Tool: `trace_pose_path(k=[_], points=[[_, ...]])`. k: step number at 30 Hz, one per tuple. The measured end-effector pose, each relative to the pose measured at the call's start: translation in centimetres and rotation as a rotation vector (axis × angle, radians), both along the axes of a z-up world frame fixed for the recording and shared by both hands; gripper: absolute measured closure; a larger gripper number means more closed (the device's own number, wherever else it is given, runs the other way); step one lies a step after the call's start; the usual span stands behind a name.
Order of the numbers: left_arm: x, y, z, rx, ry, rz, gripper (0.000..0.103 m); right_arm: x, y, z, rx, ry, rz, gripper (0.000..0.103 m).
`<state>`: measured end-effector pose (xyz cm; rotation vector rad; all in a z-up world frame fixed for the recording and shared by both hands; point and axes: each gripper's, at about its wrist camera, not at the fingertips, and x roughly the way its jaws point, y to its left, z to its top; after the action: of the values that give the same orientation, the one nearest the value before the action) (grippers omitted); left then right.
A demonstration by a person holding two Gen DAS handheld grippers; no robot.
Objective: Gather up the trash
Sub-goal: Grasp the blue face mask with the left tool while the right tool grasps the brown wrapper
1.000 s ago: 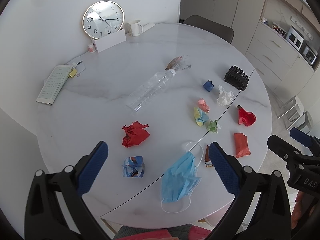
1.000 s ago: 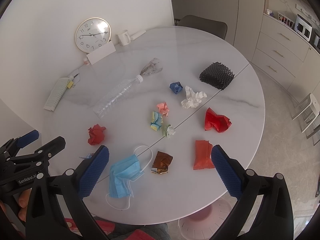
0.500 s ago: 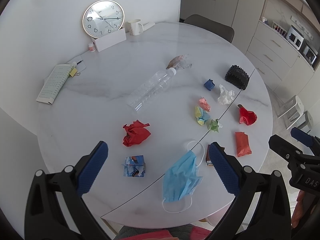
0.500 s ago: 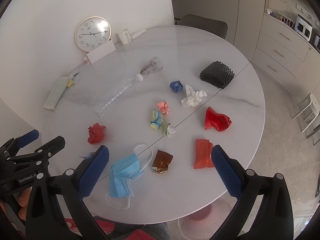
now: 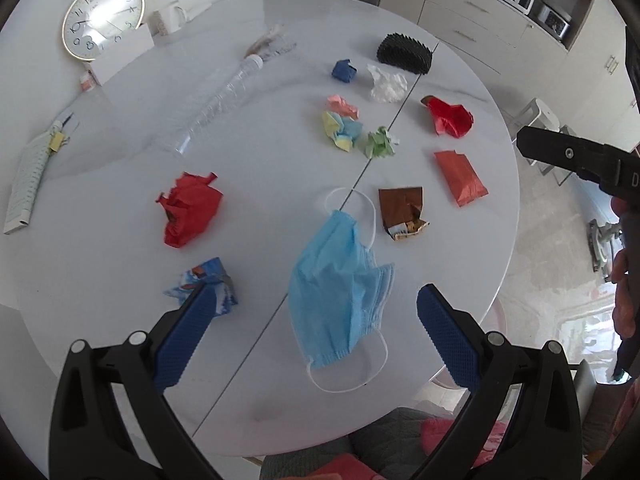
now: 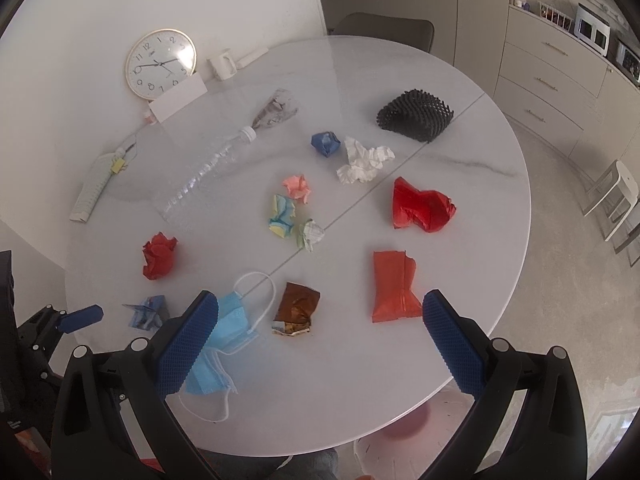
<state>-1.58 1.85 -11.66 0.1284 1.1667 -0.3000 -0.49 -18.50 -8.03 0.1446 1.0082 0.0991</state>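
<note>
Trash lies scattered on a round white marble table. A blue face mask sits nearest, framed by my open left gripper. Beside it are a brown wrapper, a flat red packet, a red paper ball and a blue printed wrapper. My right gripper is open above the near edge, holding nothing. Farther off lie a clear bottle, small coloured paper balls and white tissue.
A clock, a white mug and a folded booklet stand at the far left by the wall. A black mesh item lies far right. A pink bin shows under the table's near edge. Cabinets line the right.
The left gripper has dropped lower and forward toward the blue mask, which now looms larger between its fingers. The right gripper has barely shifted. Both stay open.
</note>
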Motion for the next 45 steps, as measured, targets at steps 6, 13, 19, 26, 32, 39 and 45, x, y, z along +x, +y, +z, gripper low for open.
trace_pose_path(k=[6,13,19,26,32,39,45], points=[[1.6,-1.3,-5.7,0.004,0.092,0.015,0.007,-0.1,-1.9,-2.5,-0.004,0.014,-0.012,0.002],[3.1,-2.1,-8.7,-0.041,0.15,0.045,0.052,0.3,-2.6,-4.7,0.082,0.09,0.053,0.002],[2.4,-2.0,-7.9,-0.083,0.127,0.029,0.085,0.9,-0.5,-7.2,0.074,0.182,0.143,0.002],[1.3,0.0,-3.6,-0.153,0.074,0.0,0.087,3.7,2.1,-10.2,0.095,0.242,0.104,0.002],[0.9,2.0,-0.9,-0.189,0.046,-0.048,0.087,6.1,5.2,-12.4,0.002,0.27,0.082,0.016],[0.3,2.8,-0.3,-0.165,0.044,-0.109,0.087,6.0,6.3,-13.7,-0.113,0.28,0.054,0.065],[-0.7,2.2,0.0,-0.133,0.029,-0.151,0.087,4.8,4.6,-12.6,-0.025,0.279,0.044,0.068]])
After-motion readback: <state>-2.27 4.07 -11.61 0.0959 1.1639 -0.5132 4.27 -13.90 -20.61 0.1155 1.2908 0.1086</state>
